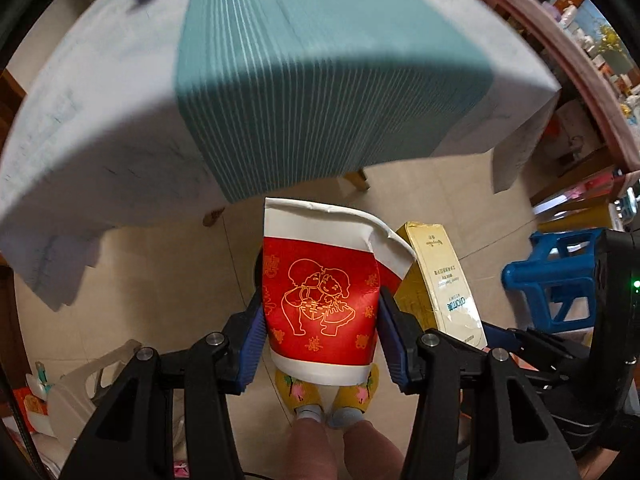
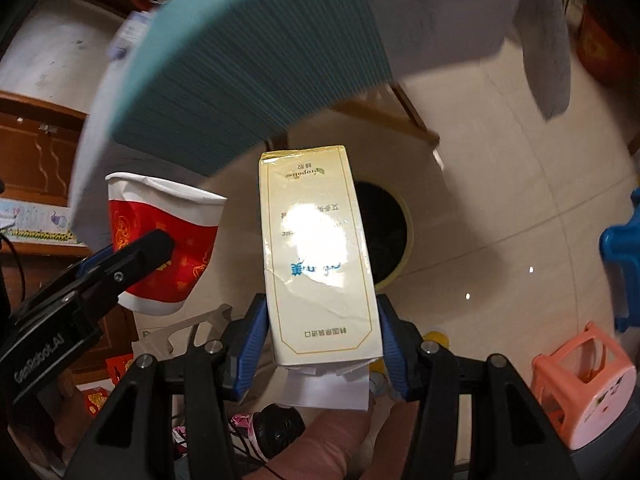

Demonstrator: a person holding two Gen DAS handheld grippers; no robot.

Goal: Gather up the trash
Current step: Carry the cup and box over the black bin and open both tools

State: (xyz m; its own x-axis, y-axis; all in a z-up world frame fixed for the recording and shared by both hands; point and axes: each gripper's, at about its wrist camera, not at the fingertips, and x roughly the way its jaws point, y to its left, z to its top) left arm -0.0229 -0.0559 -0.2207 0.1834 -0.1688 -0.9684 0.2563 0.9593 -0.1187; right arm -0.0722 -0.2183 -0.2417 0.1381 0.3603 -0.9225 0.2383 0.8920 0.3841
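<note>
From my right camera the cream carton [image 2: 320, 256] covers most of the dark bin [image 2: 394, 232] behind it, and glare wipes out its print. The counter [image 1: 320, 64] is motion-blurred, its far edge cut off. The paper cup [image 1: 322, 304] hides my slippers [image 1: 356, 396].

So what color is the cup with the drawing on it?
The paper cup is red with gold line drawings and white bands top and bottom; clearest in the left wrist view.

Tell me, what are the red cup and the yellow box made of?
The red cup looks like thin paper: its white rim is dented and creased where the left claw squeezes it. The yellow box looks like glossy cardboard: it has flat folded sides, a bright shine and a crease line near the right claw.
</note>
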